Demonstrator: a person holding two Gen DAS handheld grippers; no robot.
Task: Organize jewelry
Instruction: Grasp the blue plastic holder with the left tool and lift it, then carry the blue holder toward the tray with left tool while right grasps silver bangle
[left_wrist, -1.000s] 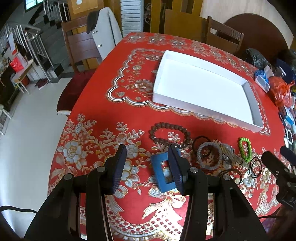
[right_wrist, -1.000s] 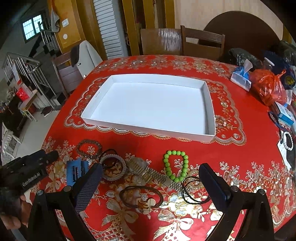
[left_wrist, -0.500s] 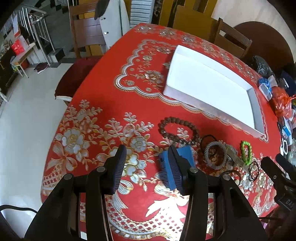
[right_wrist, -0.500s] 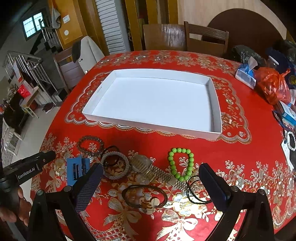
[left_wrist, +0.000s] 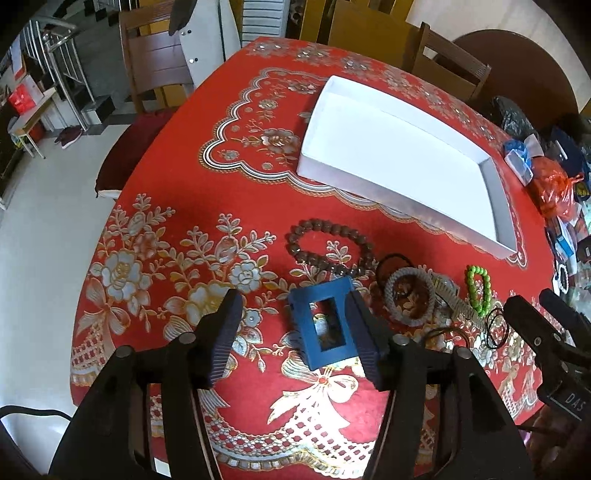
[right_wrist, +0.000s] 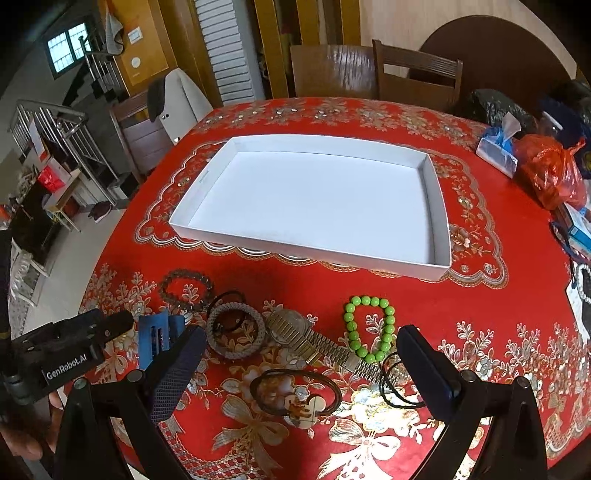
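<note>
Blue clip (left_wrist: 325, 322) near table's (left_wrist: 236, 206) front edge, between wide left gripper (left_wrist: 291, 339) fingers; centre, close squarely. Right gripper (right_wrist: 306, 373) wide, idle.

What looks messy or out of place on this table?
The jewelry lies in a jumble on the red tablecloth while the white tray holds nothing. The gold watch has its band running under the green bead bracelet, and a black hair tie overlaps the grey woven bangle.
</note>
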